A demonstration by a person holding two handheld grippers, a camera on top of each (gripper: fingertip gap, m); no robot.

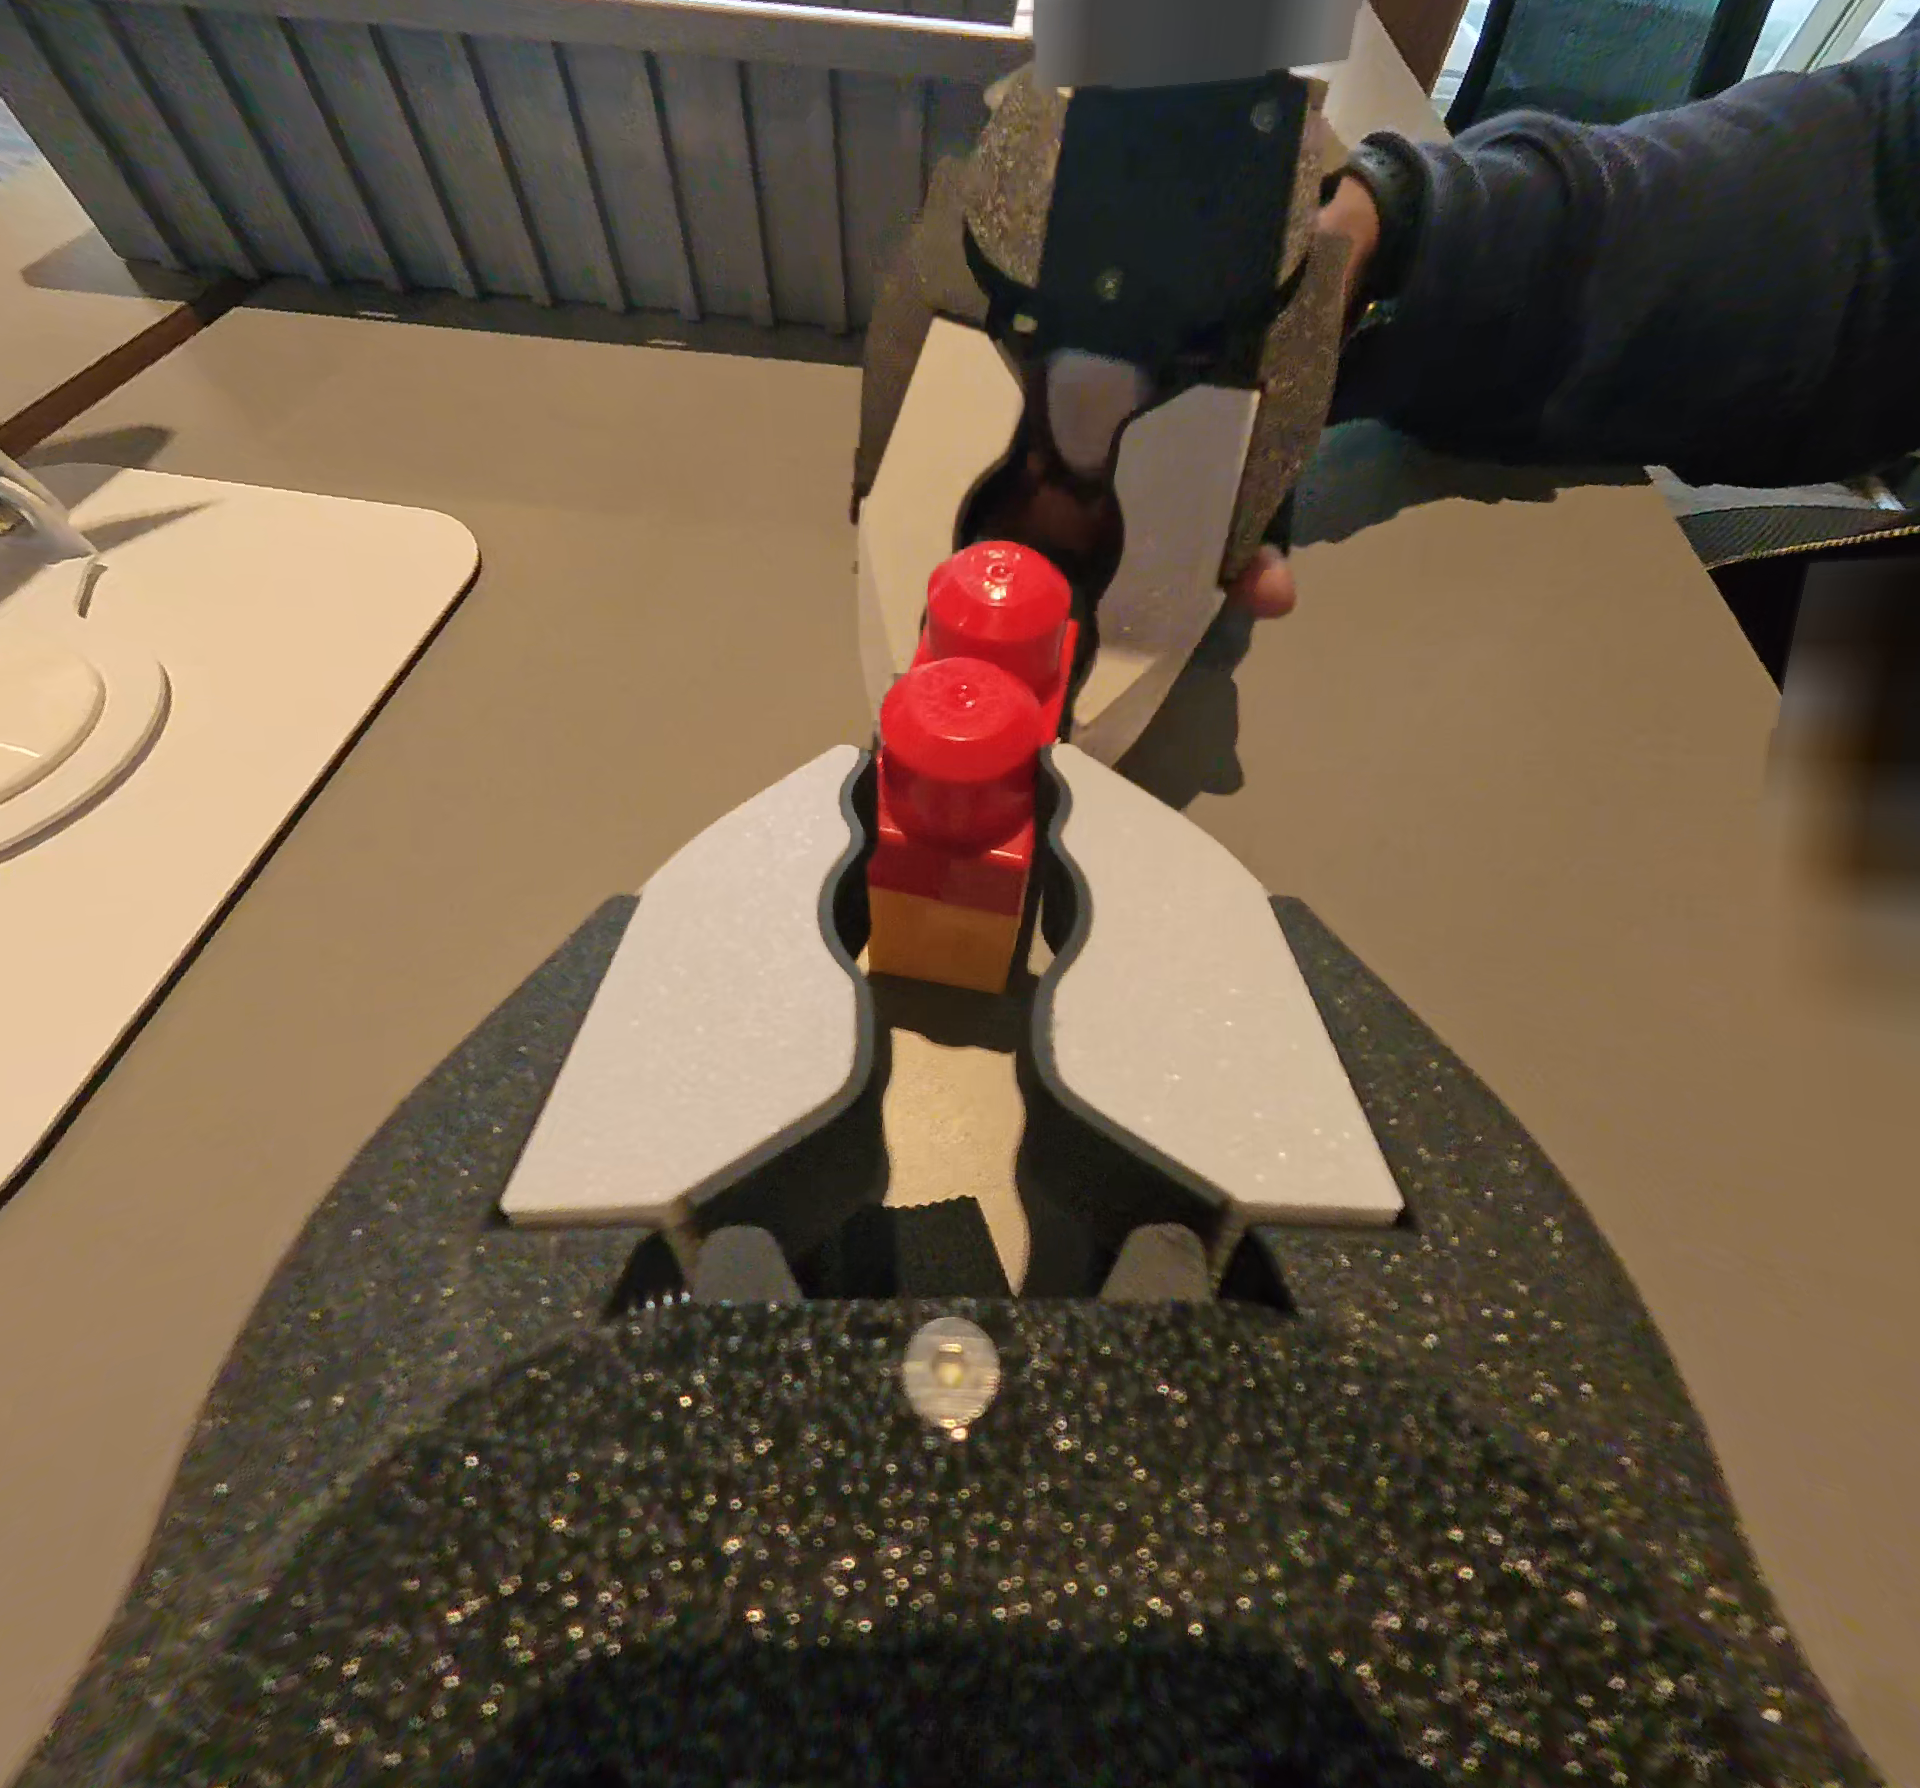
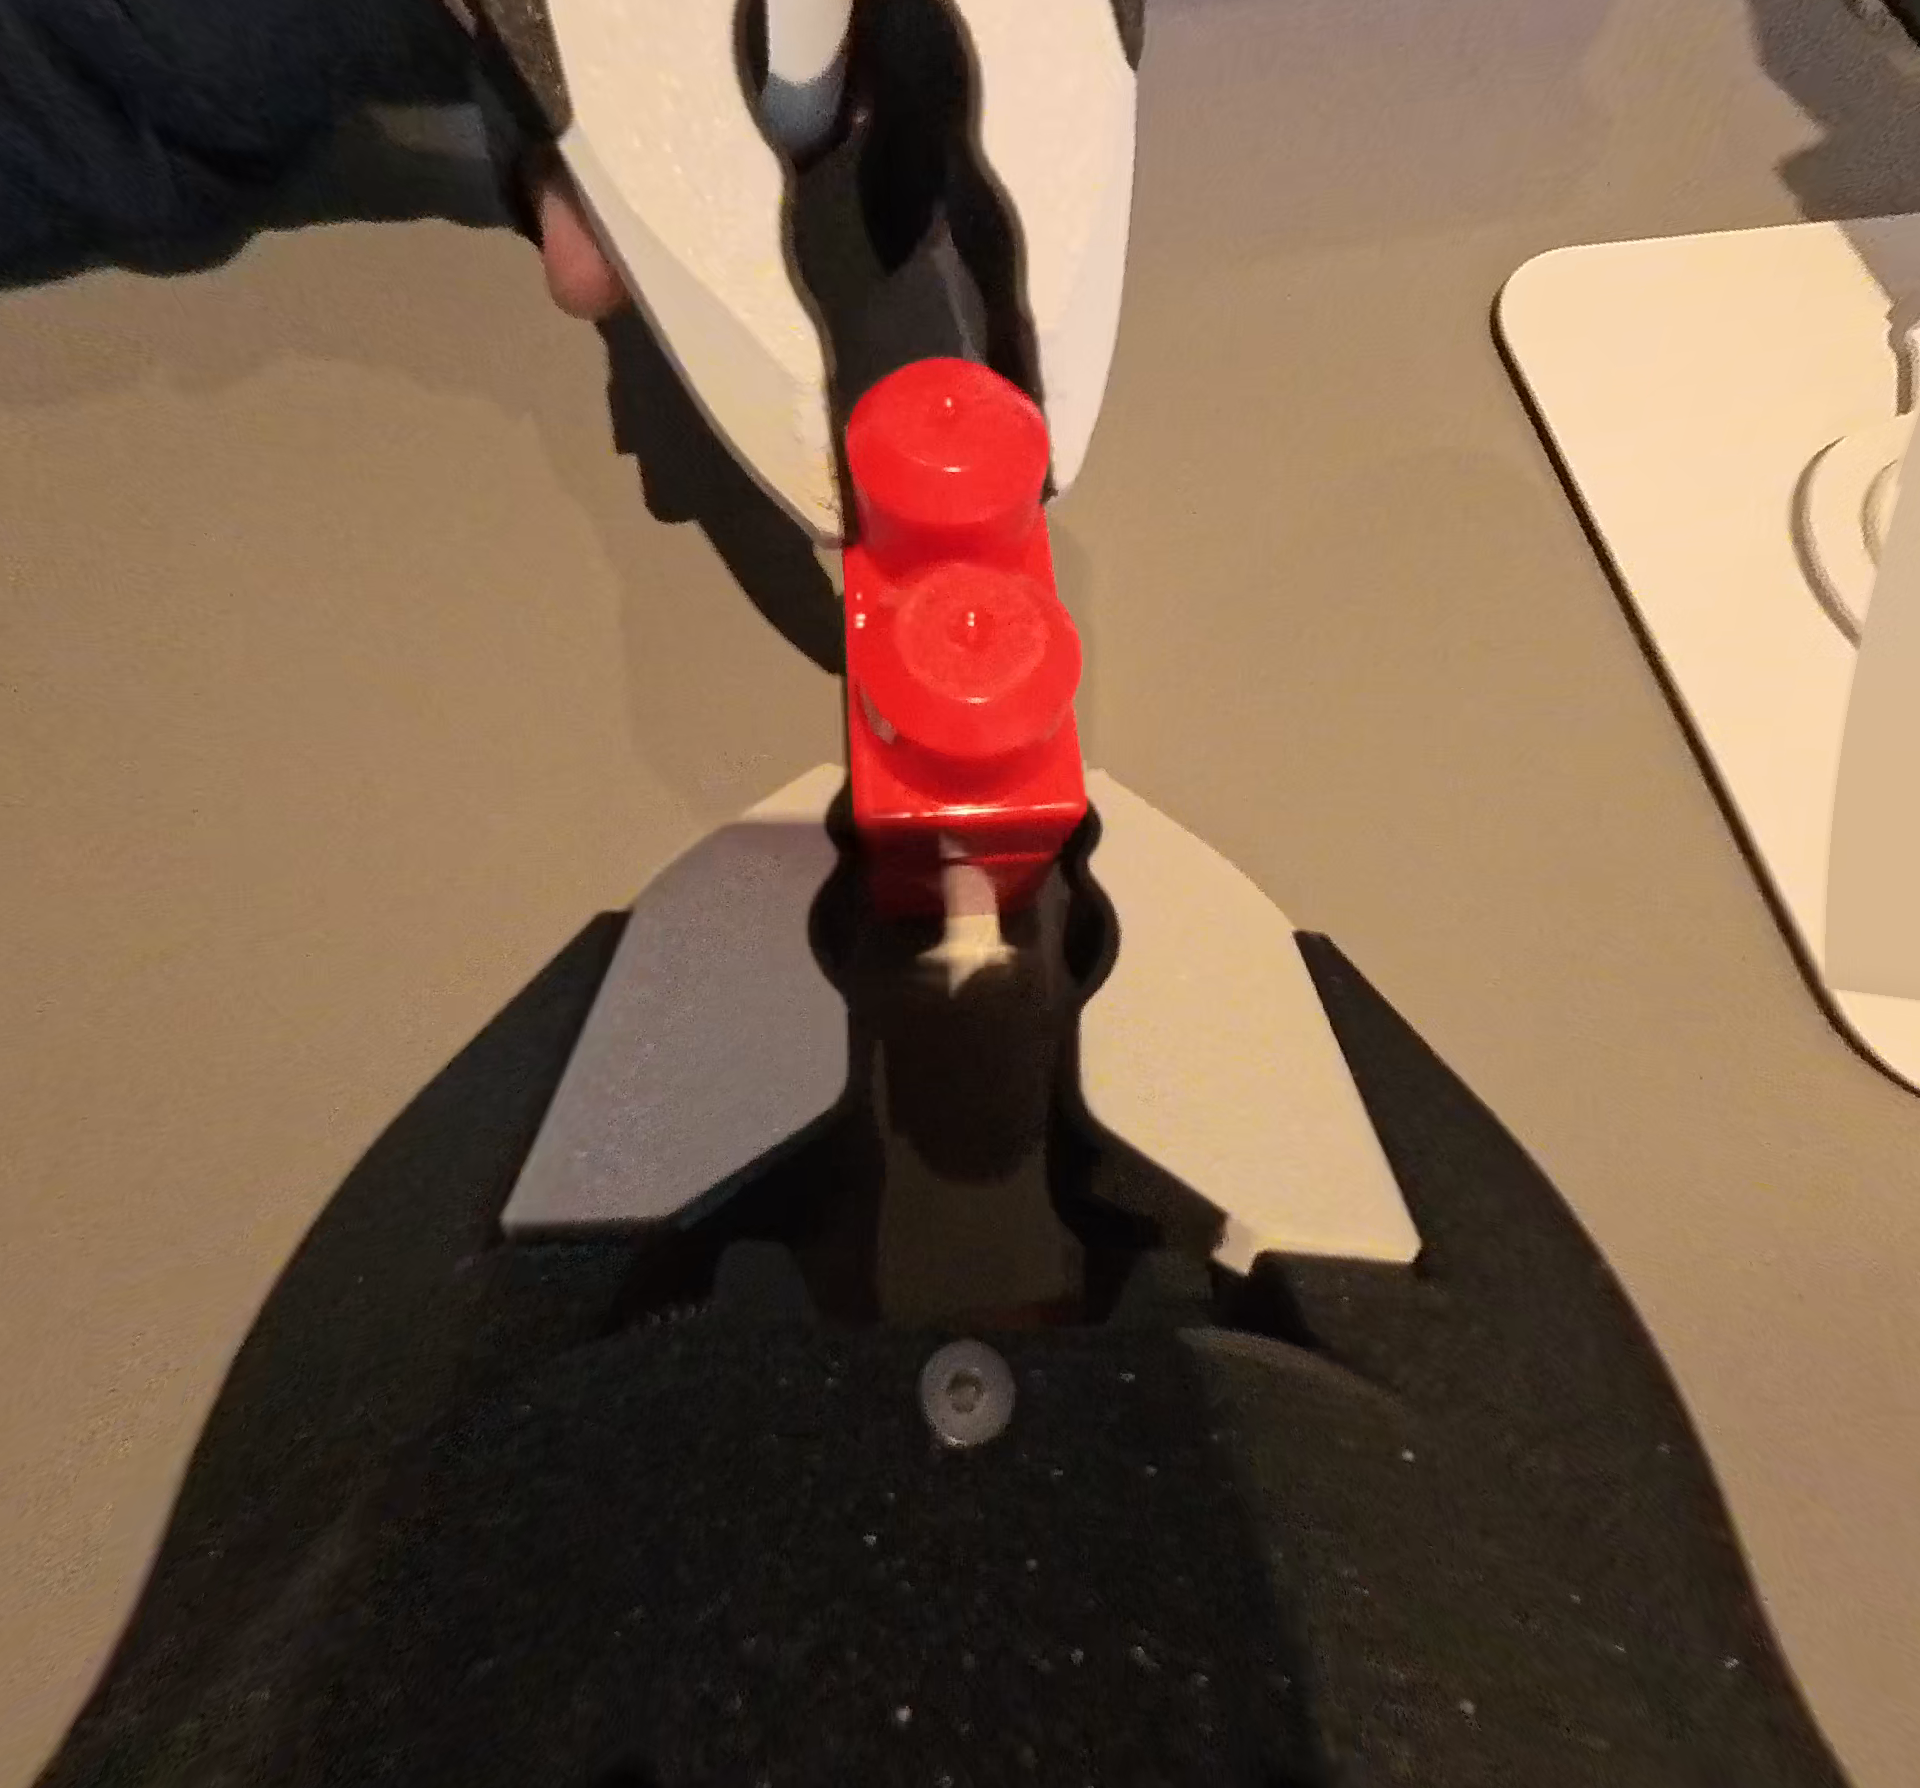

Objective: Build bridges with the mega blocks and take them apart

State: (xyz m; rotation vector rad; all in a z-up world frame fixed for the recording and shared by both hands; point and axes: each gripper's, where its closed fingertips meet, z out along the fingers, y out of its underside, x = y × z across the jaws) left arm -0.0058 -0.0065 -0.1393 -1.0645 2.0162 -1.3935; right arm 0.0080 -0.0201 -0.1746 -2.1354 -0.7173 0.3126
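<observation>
A red two-stud block (image 1: 961, 772) is seated upright on a yellow block (image 1: 940, 943), the pair standing on the tan desk (image 1: 623, 512), well away from its edges. The red block's two round studs face upward.

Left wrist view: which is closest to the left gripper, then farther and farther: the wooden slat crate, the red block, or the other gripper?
1. The red block, right between the fingers of the left gripper, sitting on a yellow block.
2. The right gripper, just behind, at the block's far end.
3. The grey slat crate, far back on the left.
</observation>
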